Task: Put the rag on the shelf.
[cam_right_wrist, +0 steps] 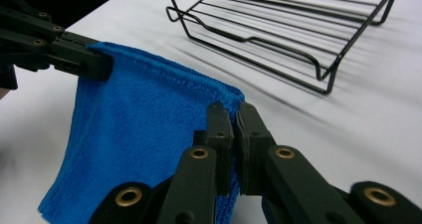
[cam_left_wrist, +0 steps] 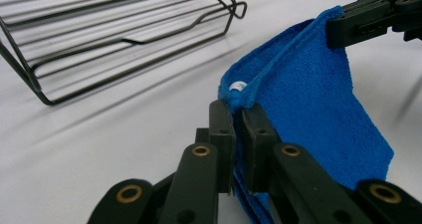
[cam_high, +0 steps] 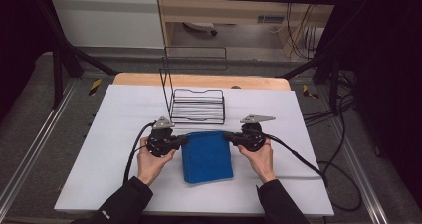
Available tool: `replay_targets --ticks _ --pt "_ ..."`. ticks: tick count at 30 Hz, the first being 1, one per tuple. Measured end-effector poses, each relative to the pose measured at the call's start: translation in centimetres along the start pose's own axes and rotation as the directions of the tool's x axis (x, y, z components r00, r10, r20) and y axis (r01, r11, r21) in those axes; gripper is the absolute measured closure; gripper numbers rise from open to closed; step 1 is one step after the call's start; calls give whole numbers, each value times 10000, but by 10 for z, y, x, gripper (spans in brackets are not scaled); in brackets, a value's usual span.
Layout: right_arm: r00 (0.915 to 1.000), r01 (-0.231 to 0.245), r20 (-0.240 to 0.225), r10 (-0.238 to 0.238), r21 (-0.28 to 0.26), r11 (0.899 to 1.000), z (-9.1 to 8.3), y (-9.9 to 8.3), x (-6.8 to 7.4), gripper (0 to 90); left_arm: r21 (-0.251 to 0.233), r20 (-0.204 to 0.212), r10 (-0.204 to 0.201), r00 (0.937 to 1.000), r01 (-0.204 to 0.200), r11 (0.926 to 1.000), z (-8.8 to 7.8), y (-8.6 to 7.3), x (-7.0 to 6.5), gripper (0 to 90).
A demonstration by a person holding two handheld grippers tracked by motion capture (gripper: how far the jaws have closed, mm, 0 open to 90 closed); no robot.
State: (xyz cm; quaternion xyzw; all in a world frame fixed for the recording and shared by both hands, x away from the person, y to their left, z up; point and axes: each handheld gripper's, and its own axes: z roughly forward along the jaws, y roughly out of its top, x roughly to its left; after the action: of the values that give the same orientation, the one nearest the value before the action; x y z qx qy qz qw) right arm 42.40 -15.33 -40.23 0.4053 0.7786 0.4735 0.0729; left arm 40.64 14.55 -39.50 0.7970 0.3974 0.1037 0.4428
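One blue cloth hangs between my two grippers, folded over, with its top edge stretched from one to the other and its lower part resting on the white table. In the high view it sits just below the middle, and the rest of the scene spreads out from it.

My left gripper is at the cloth's ten o'clock corner. Its jaws are clenched on that corner with almost no gap between them; in the left gripper view the hem bunches up between the pads, and a small white tag pokes out just above them.

My right gripper takes the two o'clock corner. Its jaws are pinched just as tightly on the folded edge, as the right gripper view shows, with blue fabric falling away toward seven o'clock.

That makes two grippers, each gripping one top corner of the single cloth.

At twelve o'clock from the cloth, close by but not touching it, stands one black wire rack with a tall handle frame rising at its left end.
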Motion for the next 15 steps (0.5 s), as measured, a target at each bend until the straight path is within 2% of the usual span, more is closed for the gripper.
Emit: replay_targets --ticks 15 --pt "9977 684 59 -682 -1046 9922 -17 14 18 869 -847 -85 259 9996 -265 9961 -25 13 -3 848"
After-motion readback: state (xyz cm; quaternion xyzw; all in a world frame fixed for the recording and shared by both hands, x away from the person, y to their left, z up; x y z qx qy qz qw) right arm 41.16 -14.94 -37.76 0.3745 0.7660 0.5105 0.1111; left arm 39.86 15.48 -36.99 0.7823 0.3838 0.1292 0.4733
